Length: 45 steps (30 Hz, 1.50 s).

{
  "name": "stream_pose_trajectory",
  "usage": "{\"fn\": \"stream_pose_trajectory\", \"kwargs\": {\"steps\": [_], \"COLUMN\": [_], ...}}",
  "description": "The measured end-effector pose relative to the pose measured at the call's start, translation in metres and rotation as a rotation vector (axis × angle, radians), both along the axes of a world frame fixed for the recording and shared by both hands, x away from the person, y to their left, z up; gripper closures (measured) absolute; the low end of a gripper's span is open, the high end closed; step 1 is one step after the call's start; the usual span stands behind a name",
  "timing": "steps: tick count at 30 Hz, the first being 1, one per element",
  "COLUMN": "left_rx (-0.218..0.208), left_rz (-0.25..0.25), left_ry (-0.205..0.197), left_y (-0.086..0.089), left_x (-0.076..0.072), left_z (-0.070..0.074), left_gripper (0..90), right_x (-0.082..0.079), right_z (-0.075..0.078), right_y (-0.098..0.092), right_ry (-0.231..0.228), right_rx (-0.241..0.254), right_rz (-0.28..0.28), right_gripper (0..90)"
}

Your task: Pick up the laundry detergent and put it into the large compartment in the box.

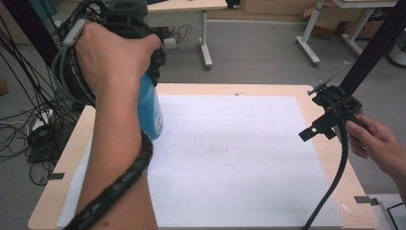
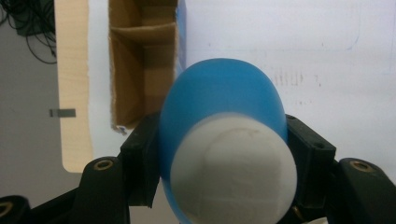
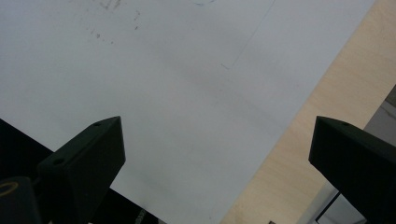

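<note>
grey floor and loose cables surround the wooden tabletop (image 1: 325, 158), most of it under a white sheet (image 1: 230, 158) with faint smudges. from the high view i see my left hand (image 1: 112, 57) raised over the tabletop's left side, wrapped around the left gripper (image 2: 224, 154); the hand and forearm hide most of the gripper body and all but a strip of the blue bottle (image 1: 151, 110) hanging below it. in the left gripper view the fingers (image 2: 140, 158) pinch that bottle on both sides, its white cap (image 2: 233, 170) blurred and close to the lens. behind the bottle sits a cardboard box (image 2: 140, 60) with dividers, cut off by the frame and partly covered, so i cannot count its compartments. my right hand (image 1: 378, 143) holds the right gripper (image 3: 219, 154) at the tabletop's right edge, fingers (image 3: 88, 158) spread wide over bare sheet, pinching nothing
</note>
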State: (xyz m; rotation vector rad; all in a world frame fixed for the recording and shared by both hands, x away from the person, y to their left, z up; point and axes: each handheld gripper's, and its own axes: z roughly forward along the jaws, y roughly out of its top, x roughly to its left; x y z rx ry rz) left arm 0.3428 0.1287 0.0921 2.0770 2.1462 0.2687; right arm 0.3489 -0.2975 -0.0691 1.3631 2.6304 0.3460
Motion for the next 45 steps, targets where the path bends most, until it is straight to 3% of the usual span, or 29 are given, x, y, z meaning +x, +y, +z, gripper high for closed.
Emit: {"fn": "stream_pose_trajectory", "kwargs": {"steps": [11,22,28,45], "left_rx": [0.015,0.021,0.016,0.009], "left_rz": [0.013,0.035,0.048,0.091], "left_ry": [-0.016,-0.019,-0.019,-0.019], "left_y": [0.023,0.044,0.057,0.089], "left_x": [0.008,0.022,0.028,0.042], "left_z": [0.022,0.030,0.026,-0.004], "left_gripper": [38.5,38.5,38.5,38.5], "right_x": [0.012,0.021,0.023,0.027], "right_z": [0.002,0.004,0.004,0.003], "right_y": [0.003,0.004,0.005,0.004], "right_ry": [0.015,0.024,0.027,0.032], "right_rx": [-0.002,0.004,0.008,0.000], "right_rz": [-0.007,-0.016,-0.020,-0.035], "right_gripper": [3.7,3.7,3.7,3.7]}}
